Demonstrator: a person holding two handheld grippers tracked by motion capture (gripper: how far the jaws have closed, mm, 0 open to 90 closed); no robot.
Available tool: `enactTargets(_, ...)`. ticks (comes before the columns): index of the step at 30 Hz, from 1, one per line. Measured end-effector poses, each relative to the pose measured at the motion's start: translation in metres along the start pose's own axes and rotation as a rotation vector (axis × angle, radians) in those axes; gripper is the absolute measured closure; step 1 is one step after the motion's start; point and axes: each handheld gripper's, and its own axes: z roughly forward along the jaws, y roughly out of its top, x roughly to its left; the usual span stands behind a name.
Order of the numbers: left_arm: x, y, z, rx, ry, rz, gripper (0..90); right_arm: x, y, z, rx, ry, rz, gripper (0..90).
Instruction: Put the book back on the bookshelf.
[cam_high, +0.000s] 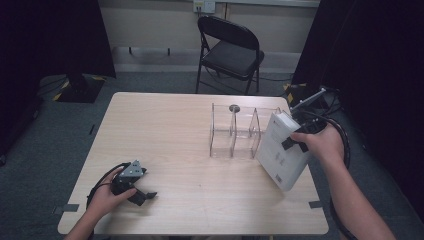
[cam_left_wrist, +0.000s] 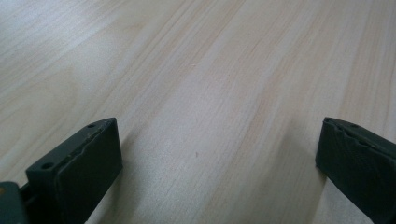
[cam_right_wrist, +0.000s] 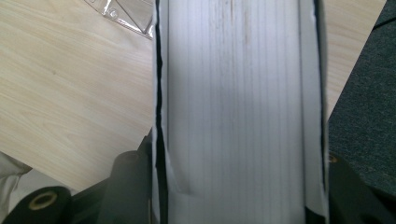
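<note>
A thick white book (cam_high: 281, 150) hangs tilted over the table's right side, and my right gripper (cam_high: 295, 142) is shut on it. In the right gripper view the book's page edge (cam_right_wrist: 238, 107) runs up between the two black jaws, which press on its covers. Just left of the book stands a clear acrylic organizer (cam_high: 235, 132) with upright dividers; a corner of the organizer (cam_right_wrist: 123, 14) shows at the top of that view. My left gripper (cam_high: 142, 196) rests low on the table near the front left, open, with bare wood (cam_left_wrist: 210, 140) between its fingers (cam_left_wrist: 84, 172).
The light wooden table (cam_high: 175, 130) has open surface in its middle and left. A small dark round object (cam_high: 234, 107) sits at the organizer's back edge. A black folding chair (cam_high: 230, 50) stands behind the table. Grey floor (cam_right_wrist: 364, 102) lies beyond the right edge.
</note>
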Motion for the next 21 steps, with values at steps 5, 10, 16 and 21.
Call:
enactTargets(5, -0.001, 0.0, 0.0, 0.002, 0.004, 0.001, 0.0, 0.0, 0.004, 0.001, -0.007, 0.002, 0.01, 52.6)
enactTargets(10, -0.001, 0.0, 0.0, 0.003, 0.005, 0.001, 0.0, 0.0, 0.008, 0.002, -0.003, -0.012, 0.021, 52.6)
enactTargets(16, -0.001, 0.0, 0.0, 0.004, 0.006, 0.001, 0.0, -0.001, 0.012, 0.004, -0.007, -0.013, 0.04, 52.6)
enactTargets(21, -0.001, 0.0, 0.0, 0.004, 0.006, 0.001, 0.0, 0.0, 0.016, 0.004, -0.011, -0.022, 0.052, 52.6)
